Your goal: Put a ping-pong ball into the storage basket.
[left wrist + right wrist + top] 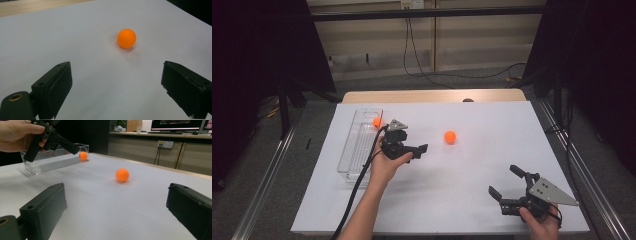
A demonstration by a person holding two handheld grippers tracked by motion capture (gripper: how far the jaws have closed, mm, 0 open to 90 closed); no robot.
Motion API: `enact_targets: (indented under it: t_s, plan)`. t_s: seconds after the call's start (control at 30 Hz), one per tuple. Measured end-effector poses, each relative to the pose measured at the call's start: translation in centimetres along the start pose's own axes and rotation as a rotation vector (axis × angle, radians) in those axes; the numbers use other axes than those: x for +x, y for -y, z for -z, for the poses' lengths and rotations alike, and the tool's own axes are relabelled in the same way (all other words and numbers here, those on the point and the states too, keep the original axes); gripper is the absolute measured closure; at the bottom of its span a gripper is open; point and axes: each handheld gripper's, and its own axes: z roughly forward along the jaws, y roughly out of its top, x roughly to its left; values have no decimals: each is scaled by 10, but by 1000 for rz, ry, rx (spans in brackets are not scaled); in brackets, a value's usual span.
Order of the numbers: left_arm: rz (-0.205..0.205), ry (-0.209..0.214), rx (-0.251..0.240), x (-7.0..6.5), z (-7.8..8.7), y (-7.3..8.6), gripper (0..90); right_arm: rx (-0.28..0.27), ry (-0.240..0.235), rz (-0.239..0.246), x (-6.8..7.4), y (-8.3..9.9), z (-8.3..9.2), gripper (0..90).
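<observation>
An orange ball [450,136] lies loose on the white table top, right of centre. My left gripper [417,149] hovers just left of it, open and holding nothing. In the left gripper view the ball [126,38] lies ahead of the spread jaws of the gripper [117,67], a little to the right. A second orange ball [377,121] sits at the far end of a clear plastic tray [353,150]. My right gripper [503,180] rests near the table's front right, open and holding nothing. Its view shows the loose ball [122,174] well beyond the gripper [116,188], and the tray ball [83,155] behind.
The clear tray [47,163] runs lengthwise along the table's left side. A person's hand [15,132] holds the left gripper above it. The white sheet [492,120] covers a wooden table, with metal rails on both sides and cables on the floor behind.
</observation>
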Motion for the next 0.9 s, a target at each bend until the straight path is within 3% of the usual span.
enact_targets:
  t_s: [0.9]
  plan:
    - [11, 11, -5, -4, -9, 1, 97, -3, 3, -6, -1, 0, 0, 23]
